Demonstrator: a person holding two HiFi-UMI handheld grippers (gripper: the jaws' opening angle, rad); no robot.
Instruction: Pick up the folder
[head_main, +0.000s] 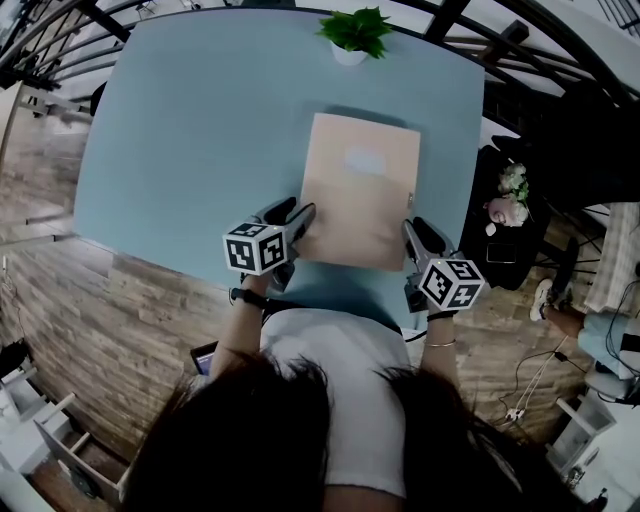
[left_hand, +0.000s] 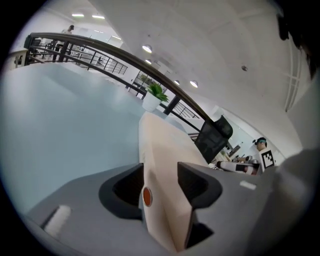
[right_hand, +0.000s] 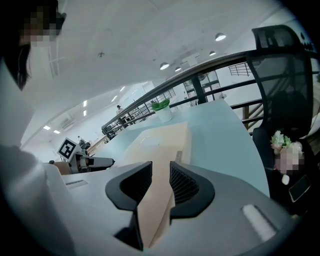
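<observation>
The folder (head_main: 360, 190) lies flat on the blue surface (head_main: 180, 130), long axis running straight away from you toward the potted plant (head_main: 355, 30), its near short edge facing you. Your right gripper (head_main: 412, 232) sits at the near right corner, jaws drawn narrow and pinching the edge. Your left gripper (head_main: 300, 220) is at the near left corner, its jaws standing wider, with the corner between them but seemingly not clamped. Both reach it from your side; any lift probably hangs on the right grip alone until the left closes.

The folder (head_main: 360, 190) lies on the table (head_main: 200, 130), plant (head_main: 355, 32) behind it.
</observation>
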